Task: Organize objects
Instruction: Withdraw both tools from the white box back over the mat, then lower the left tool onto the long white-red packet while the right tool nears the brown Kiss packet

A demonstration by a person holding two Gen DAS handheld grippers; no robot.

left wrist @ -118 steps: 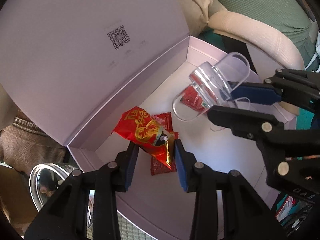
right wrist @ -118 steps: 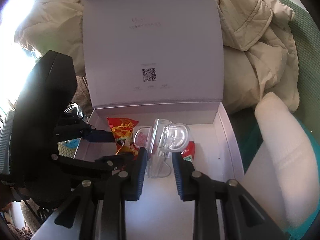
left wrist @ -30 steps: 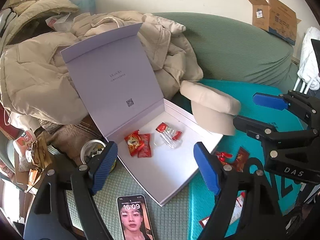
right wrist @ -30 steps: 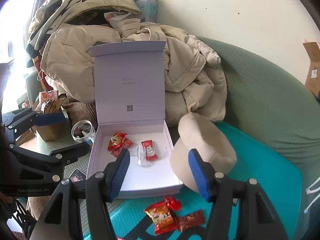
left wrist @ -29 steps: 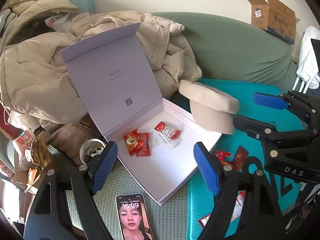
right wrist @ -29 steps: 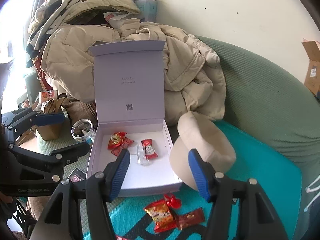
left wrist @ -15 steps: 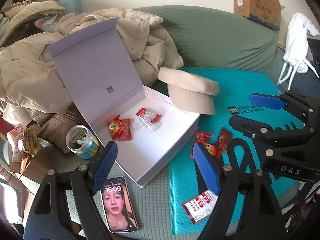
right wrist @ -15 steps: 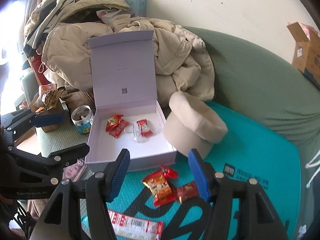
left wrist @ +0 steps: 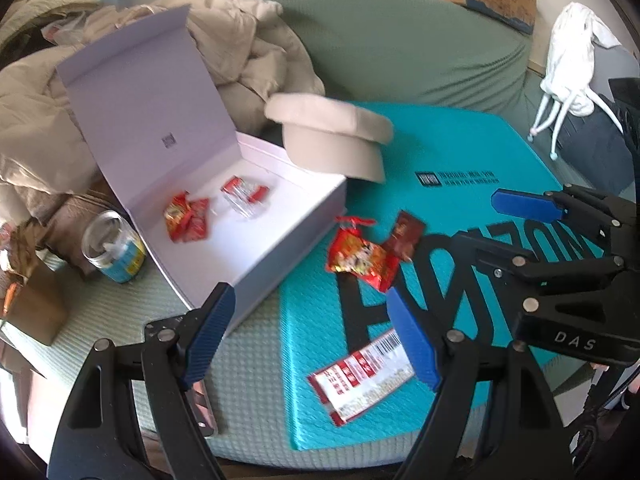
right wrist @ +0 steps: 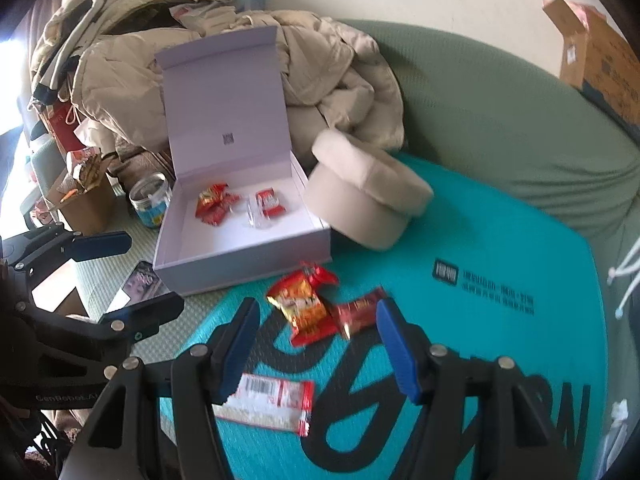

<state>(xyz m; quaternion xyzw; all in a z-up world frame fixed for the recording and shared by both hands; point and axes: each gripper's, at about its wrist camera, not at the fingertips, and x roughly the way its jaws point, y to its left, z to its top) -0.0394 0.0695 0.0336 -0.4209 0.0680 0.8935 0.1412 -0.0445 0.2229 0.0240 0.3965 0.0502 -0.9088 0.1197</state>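
Note:
A white box (left wrist: 288, 232) stands with its lid up on the sofa. In it lie red snack packets (left wrist: 188, 220) and a clear packet (left wrist: 244, 196). Loose on the teal mat (left wrist: 480, 152) are a red-and-yellow packet (left wrist: 360, 260), a small dark red packet (left wrist: 408, 232) and a long white-and-red packet (left wrist: 360, 376). My left gripper (left wrist: 312, 336) hangs open and empty above the mat's near edge, beside the long packet. My right gripper (right wrist: 316, 344) is open and empty just short of the red-and-yellow packet (right wrist: 304, 308) and the dark red packet (right wrist: 360, 312); the long packet (right wrist: 272, 400) lies under its left finger.
A beige cap (left wrist: 332, 136) sits against the box's far right corner. A glass jar (left wrist: 112, 248), a brown carton (left wrist: 32, 308) and a phone (right wrist: 140, 280) lie left of the box. Piled coats (right wrist: 320, 72) and the green sofa back rise behind.
Both grippers released the packets in the box, pulled back, then swung right and lower over the mat. The loose packets now lie near the fingers; the box sits farther off.

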